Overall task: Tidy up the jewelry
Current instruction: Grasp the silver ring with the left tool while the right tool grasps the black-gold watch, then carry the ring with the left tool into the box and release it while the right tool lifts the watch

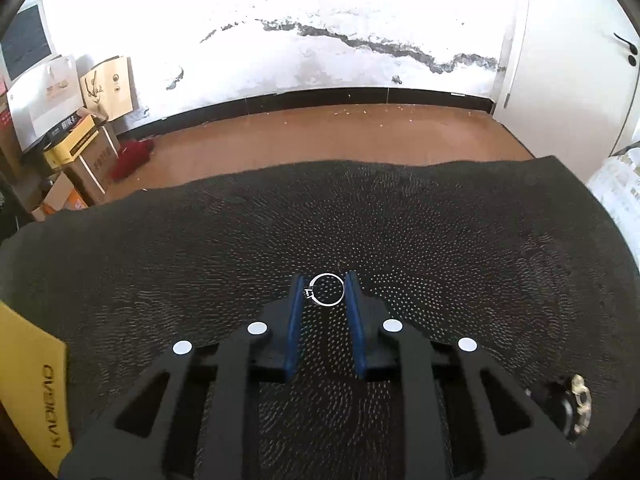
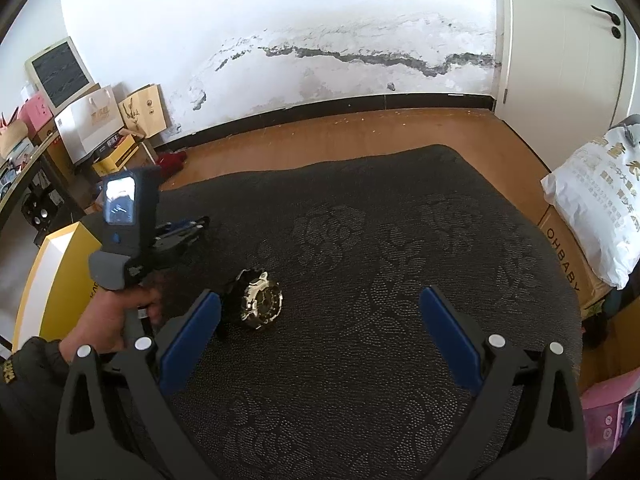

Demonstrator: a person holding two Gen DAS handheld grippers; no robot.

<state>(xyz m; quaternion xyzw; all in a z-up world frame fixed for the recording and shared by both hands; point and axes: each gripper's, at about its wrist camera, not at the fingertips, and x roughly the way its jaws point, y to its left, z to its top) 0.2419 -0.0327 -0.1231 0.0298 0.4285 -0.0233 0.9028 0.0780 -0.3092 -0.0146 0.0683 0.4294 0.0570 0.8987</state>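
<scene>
A thin silver ring [image 1: 327, 289] lies flat on the dark patterned cloth [image 1: 440, 240], right between the tips of the left gripper [image 1: 322, 289]. Its two blue pads [image 1: 295, 308] stand narrowly apart with the ring in the gap: the small setting on the ring's left side sits just against the left pad, while on the right the band is very near the other pad, though whether it touches there cannot be told. The ring rests on the cloth, not lifted. In the left wrist view a gold-and-black watch [image 1: 576, 404] shows at the lower right edge, well apart from the ring, and a yellow box [image 1: 32, 380] lies at the lower left. In the right wrist view the right gripper [image 2: 320, 312] hangs over the cloth with its blue fingers [image 2: 192, 332] spread wide and nothing between them. The watch [image 2: 262, 300] sits on the cloth just beside the left finger of this gripper, outside the reach of the pads and closer to that finger than to the other. Further left a hand [image 2: 116, 312] in a dark sleeve grips the handle of the left gripper [image 2: 192, 226], which points down toward the cloth near the yellow box [image 2: 60, 280]; the ring is too small to make out from here.
</scene>
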